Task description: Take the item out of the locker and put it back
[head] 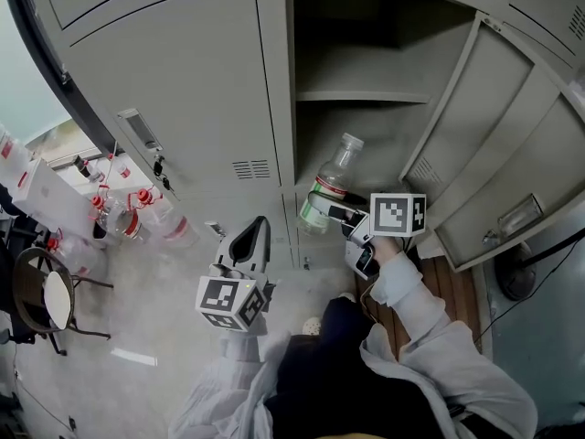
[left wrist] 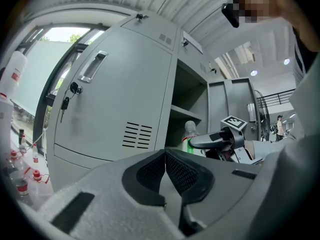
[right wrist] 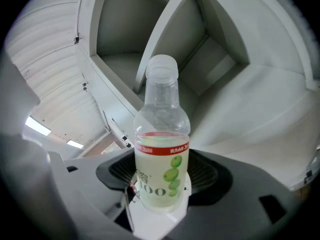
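- What's on the left?
- The left gripper (head: 254,234), clenched on nothing, its ribbed black pads pressed together, in front of a closed door (head: 174,90) of grey sheet metal with vent slits.

- And the bottle?
- The right gripper (head: 334,210) grasps the bottle (head: 331,183) at the mouth of the open locker (head: 366,71). In the head view its long axis runs from 7 to 1 o'clock, cap pointing inward. It is round clear plastic with a red band, a green label and pale liquid low down.

- At 3 o'clock?
- The open door (head: 512,144), flat and grey.
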`<state>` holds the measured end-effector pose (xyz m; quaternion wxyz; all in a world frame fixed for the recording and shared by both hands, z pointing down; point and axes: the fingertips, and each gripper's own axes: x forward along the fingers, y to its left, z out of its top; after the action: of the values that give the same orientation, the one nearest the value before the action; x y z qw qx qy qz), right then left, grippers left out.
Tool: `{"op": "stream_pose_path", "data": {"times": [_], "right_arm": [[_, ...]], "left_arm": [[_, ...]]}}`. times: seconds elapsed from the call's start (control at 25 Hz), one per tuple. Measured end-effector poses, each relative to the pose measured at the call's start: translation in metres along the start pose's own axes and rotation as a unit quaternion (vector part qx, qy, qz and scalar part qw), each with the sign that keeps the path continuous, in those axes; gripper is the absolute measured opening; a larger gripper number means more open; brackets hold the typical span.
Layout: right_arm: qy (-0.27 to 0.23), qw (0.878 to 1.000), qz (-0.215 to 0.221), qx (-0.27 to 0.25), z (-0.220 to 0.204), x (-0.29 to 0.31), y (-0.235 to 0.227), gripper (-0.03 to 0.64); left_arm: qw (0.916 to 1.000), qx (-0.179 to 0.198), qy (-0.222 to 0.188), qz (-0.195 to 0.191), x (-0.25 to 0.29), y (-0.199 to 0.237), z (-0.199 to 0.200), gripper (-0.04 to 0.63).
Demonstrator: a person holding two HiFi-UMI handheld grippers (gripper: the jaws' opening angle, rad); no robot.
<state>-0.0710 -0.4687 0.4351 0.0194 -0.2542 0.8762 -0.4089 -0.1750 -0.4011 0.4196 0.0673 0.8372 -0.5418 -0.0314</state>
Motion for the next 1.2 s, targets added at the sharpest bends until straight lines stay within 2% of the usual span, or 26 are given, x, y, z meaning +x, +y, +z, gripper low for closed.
{"op": "stream_pose_path", "data": {"times": [0.28, 0.48, 0.72, 0.96, 1.2], "right_arm": [[0.01, 0.995, -0.048, -0.087, -0.004, -0.016, -0.004, 0.305], [0.006, 0.981, -0.08, -0.175, 0.021, -0.025, 0.009, 0.305], [-0.026, 0.968, -0.094, -0.231, 0.067, -0.038, 0.04, 0.305], [-0.043, 0.94, -0.114, -0.319, 0.114, -0.056, 0.072, 0.305], [-0.067, 0.91, -0.119, -0.392, 0.155, -0.064, 0.108, 0.305]], "left_arm": [[0.9999, -0.004, 0.008, -0.015, 0.001, -0.009, -0.005, 0.008], [0.9998, -0.001, 0.007, -0.017, 0.002, -0.015, 0.0, 0.008], [0.9997, 0.006, 0.01, -0.021, 0.01, -0.022, 0.006, 0.008], [0.9989, 0.029, -0.009, -0.035, 0.015, -0.038, 0.034, 0.008], [0.9973, 0.057, -0.035, -0.031, 0.011, -0.037, 0.072, 0.008]]}}
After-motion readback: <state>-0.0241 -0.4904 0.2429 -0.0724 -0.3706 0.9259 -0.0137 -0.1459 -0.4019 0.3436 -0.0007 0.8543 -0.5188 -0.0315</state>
